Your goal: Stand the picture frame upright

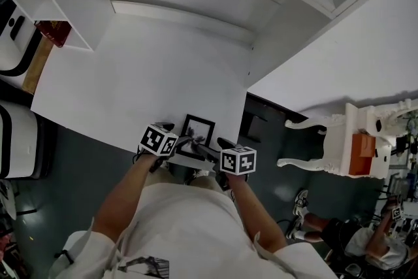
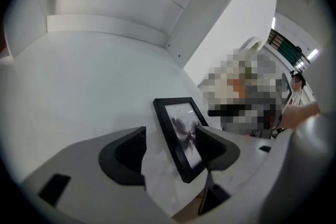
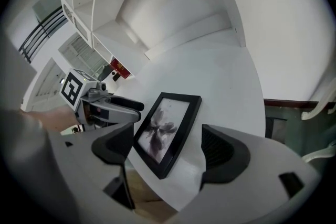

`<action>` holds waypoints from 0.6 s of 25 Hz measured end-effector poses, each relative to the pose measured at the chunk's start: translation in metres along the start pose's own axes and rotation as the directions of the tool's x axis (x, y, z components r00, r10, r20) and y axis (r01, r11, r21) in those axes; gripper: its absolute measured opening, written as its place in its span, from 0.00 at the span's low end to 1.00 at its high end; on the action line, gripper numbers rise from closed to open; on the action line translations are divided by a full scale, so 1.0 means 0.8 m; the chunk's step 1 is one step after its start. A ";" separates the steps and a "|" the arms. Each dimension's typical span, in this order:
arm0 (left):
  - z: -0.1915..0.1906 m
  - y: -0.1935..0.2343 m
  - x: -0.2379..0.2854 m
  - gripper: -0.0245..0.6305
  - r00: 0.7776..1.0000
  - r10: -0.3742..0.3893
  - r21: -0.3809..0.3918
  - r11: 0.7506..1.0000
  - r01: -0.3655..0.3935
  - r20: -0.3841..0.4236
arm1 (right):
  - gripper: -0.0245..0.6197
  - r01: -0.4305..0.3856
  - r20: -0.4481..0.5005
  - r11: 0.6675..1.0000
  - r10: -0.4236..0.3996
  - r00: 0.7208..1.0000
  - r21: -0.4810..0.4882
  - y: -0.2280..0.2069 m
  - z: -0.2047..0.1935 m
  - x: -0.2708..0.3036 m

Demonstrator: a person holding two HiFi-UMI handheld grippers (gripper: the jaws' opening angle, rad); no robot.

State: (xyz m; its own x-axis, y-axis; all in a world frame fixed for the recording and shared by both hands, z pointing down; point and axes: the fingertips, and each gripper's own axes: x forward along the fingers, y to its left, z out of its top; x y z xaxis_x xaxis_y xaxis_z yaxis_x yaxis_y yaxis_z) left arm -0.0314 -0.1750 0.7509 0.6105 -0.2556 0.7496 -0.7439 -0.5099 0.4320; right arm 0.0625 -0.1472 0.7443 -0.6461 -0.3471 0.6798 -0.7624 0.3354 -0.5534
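Straddling the picture frame (image 1: 198, 129), flat at the table (image 1: 130, 82) edge, left gripper (image 2: 170, 136) and right gripper (image 3: 167, 136) both spread; I'd pinch opposite edges evenly, then tilt slowly.

Open room spreads over the white tabletop (image 1: 144, 75) through the middle of the frame. The picture frame (image 1: 198, 129) occupies its lower edge. Shelves (image 1: 65, 16) close off the upper left, a white panel (image 1: 290, 42) the right.

The left gripper (image 2: 172, 148) hides the picture frame (image 2: 181, 131)'s right edge behind one jaw; the red thing (image 1: 53, 31) in the far-left shelf (image 1: 62, 0) is too small to identify.
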 end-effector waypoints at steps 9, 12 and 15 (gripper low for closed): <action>0.009 -0.005 0.011 0.42 0.996 -0.065 -0.019 0.998 0.064 -0.064 | 0.52 0.067 -0.047 0.997 -0.066 0.997 0.029 -0.015 -0.009 0.012; 0.006 -0.004 0.015 0.41 0.995 -0.061 -0.021 0.998 0.060 -0.084 | 0.52 0.103 -0.057 0.994 -0.100 0.993 0.039 -0.022 -0.012 0.016; 0.009 -0.004 0.016 0.39 0.995 -0.058 -0.027 0.998 0.056 -0.075 | 0.50 0.123 -0.069 0.992 -0.120 0.990 0.038 -0.029 -0.013 0.014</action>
State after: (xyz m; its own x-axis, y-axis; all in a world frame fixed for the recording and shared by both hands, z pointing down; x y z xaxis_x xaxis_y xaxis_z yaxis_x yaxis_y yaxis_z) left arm -0.0195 -0.1828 0.7552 0.6307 -0.1631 0.7587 -0.7154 -0.5010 0.4870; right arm 0.0732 -0.1497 0.7702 -0.5456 -0.3240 0.7729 -0.8370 0.2564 -0.4834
